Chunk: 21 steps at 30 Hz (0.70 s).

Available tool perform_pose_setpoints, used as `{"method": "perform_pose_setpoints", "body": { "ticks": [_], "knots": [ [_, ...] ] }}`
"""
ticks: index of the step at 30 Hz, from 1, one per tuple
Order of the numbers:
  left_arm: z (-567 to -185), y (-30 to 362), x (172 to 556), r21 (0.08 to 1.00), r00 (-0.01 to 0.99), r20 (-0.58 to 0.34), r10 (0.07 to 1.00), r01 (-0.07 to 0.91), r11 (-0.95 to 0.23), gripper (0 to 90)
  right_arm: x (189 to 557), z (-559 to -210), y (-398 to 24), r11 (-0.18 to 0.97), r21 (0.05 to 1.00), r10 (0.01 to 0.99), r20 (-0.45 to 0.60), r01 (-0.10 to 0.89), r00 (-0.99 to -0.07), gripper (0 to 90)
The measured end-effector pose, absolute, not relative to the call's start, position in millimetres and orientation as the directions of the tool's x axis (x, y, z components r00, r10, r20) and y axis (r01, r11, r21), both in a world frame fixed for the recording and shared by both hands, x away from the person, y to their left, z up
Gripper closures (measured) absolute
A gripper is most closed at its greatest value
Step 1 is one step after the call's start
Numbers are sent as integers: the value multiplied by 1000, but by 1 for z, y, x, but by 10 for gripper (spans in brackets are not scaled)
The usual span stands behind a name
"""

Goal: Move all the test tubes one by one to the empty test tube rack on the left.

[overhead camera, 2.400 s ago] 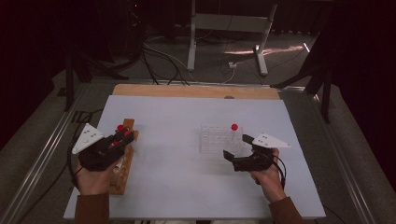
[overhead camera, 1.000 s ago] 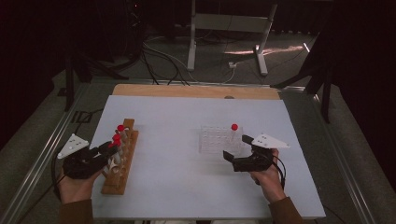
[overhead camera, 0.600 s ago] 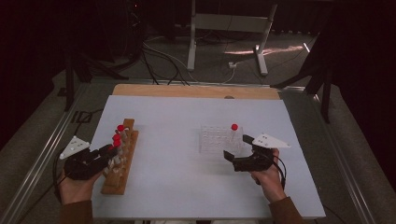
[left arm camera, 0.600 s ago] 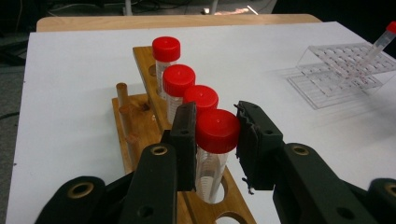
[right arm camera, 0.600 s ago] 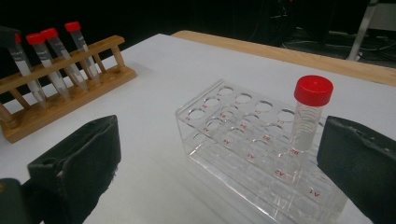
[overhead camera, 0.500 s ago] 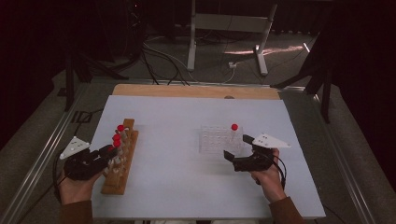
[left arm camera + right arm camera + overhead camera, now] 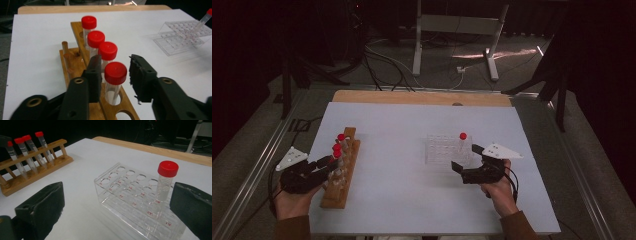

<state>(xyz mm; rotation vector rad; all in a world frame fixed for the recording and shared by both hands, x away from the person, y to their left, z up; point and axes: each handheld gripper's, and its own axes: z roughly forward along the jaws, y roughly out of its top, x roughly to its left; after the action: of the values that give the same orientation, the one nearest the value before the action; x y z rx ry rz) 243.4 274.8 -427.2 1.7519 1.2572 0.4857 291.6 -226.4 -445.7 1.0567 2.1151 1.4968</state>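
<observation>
Four red-capped tubes [image 7: 115, 82] stand in a row in the wooden rack [image 7: 340, 170], each dropped through a hole in the top rail so that only cap and upper body rise clear; that leaves the caps free to be taken from above or from the side. The nearest tube sits between the jaws of the left hand-held gripper [image 7: 115, 75], whose jaws stand apart on either side of the cap, just beside it but not pressing on it, which reads as a line-up for a grasp rather than a hold. Empty holes lie in the rail nearer the camera, so the rack end is open on that side.

Across the worktop [image 7: 402, 125] a clear plastic rack [image 7: 135, 195] carries one lone tube [image 7: 163, 187] in a hole of its near row, leaning a little; the many vacant holes around it suggest it is the place the others would go. The right hand-held gripper [image 7: 120, 205] hangs close in front of that rack with its jaws spread wide, holding nothing.

Between the two racks the white surface is bare, giving a free lane for a carry. The wooden rack sits near the left edge, the clear one well inside the right edge
</observation>
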Motion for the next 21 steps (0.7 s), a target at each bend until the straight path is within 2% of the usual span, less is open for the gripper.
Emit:
{"method": "perform_pose_setpoints", "body": {
  "ticks": [12, 16, 21],
  "knots": [
    [-408, 265, 238, 905, 436, -192, 879, 425, -13, 269, 292, -447, -225, 171, 912, 734, 134, 373, -666, 0],
    [-405, 262, 238, 916, 421, -192, 886, 401, 9, 194, 292, -447, -226, 169, 913, 736, 134, 372, -663, 0],
    [-403, 255, 239, 924, 398, -197, 896, 380, 34, 158, 293, -447, -226, 167, 913, 740, 133, 372, -659, 0]
  ]
}}
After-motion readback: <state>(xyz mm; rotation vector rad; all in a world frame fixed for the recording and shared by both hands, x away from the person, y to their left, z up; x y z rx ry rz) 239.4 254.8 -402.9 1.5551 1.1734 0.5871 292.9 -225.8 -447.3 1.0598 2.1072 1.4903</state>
